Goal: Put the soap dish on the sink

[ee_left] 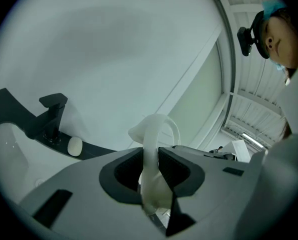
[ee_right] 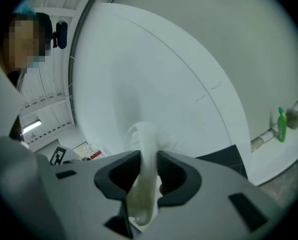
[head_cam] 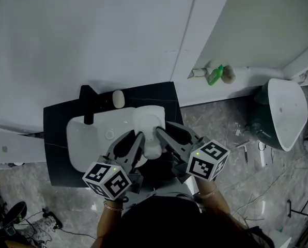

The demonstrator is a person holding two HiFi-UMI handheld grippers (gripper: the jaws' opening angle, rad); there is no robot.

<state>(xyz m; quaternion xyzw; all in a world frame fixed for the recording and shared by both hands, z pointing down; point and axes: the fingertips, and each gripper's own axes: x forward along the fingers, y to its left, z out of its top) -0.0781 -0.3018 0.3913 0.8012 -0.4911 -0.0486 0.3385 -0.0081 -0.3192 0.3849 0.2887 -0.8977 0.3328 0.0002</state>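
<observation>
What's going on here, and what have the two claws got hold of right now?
A person holds a claw in each hand, and both are clamped on one white soap dish: the left claw on its left side, the right claw on its right. The dish hangs over the white sink, set in a dark countertop, and is not yet set down. A black faucet and a pale oval bar sit behind the basin.
</observation>
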